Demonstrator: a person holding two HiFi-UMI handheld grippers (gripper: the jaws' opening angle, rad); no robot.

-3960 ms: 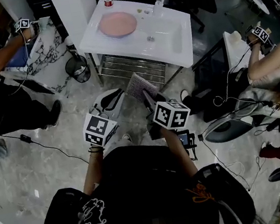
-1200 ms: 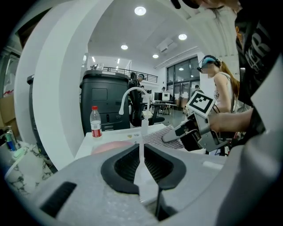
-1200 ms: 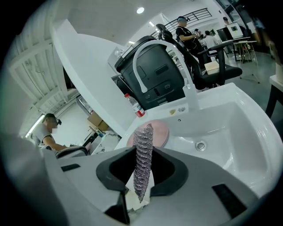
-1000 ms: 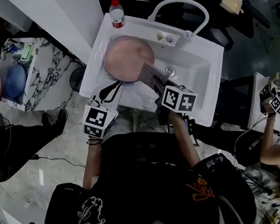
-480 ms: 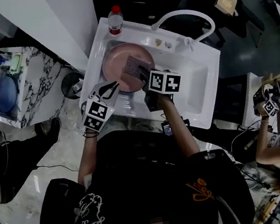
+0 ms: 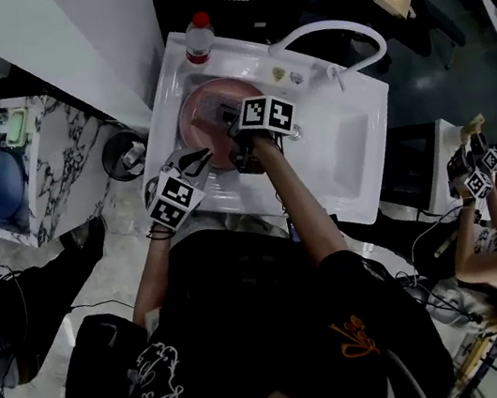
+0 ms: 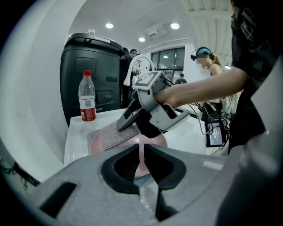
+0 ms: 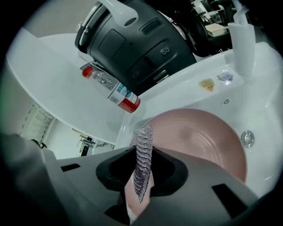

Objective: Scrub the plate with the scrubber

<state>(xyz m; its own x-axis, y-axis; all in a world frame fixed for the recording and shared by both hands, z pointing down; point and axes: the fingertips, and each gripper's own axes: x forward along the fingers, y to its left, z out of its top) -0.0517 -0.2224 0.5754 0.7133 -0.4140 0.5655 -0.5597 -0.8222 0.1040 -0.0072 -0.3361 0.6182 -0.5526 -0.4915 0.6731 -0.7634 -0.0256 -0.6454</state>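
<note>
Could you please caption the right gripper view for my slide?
Right gripper grips the scrubber edge-on over the pink plate.

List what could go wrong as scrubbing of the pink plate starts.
The left gripper, jaws together, seems not to hold the plate, which may slide under pressure. The right gripper pinches the thin scrubber by one edge, so it could fold or slip out. The bottle beside the plate may get knocked over.

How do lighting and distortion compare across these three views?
Head view: dim overall, only the white sink reads bright. Left gripper view: heavy fisheye, ceiling spotlights blown out. Right gripper view: evenly lit, silvery mesh scrubber sharp, round pink plate stretched by fisheye.
</note>
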